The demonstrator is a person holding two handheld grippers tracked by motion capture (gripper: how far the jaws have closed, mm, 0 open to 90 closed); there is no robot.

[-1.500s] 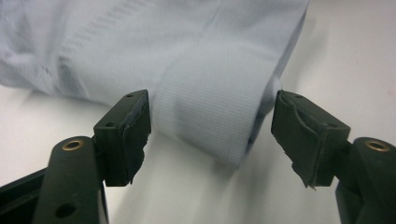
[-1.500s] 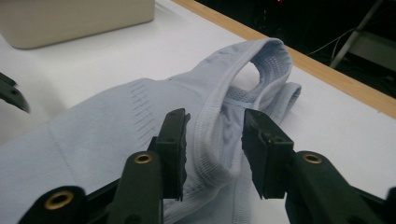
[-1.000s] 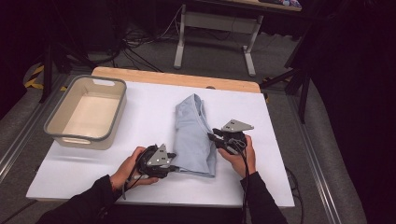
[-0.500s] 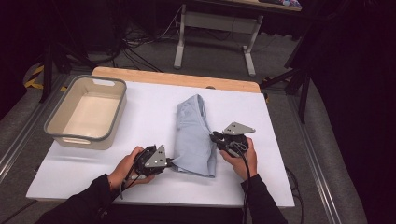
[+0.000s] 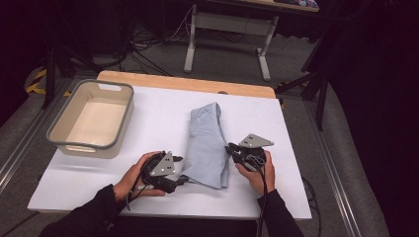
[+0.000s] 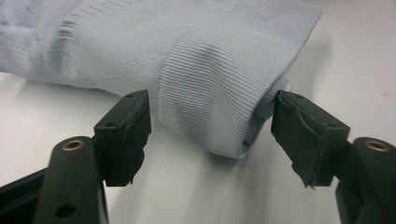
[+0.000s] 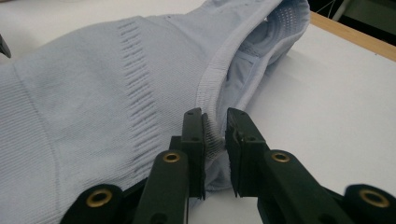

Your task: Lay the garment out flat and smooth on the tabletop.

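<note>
The white table top [image 5: 148, 123] carried a folded light-blue knit garment [image 5: 207, 143], which lay lengthwise near the centre, slightly toward the person's right, with its near end close to the front edge. A grey bin [image 5: 59, 129] with a cream interior stood well apart from it at the left.

The garment was a fine-ribbed knit, pale blue, folded into a long narrow bundle. In the left gripper view a ribbed cuff or hem band [image 6: 219, 100] was rolled over at the near corner, its end lying on the table. In the right gripper view a column of openwork stitches [image 7: 137, 98] ran down the panel, and a ribbed edge band [image 7: 212, 79] bordered the fold, with mesh-like inner fabric showing at the far end.

The left gripper [image 5: 182, 178] sat at the garment's near left corner. Its jaws had just been opening and stood wide, one on each side of the rolled band, pads [image 6: 135, 123] clear of the cloth.

The right gripper [image 5: 230, 148] was at the garment's right edge. Its jaws were nearly together, pinching the ribbed edge band between the pads [image 7: 198, 140].
</note>
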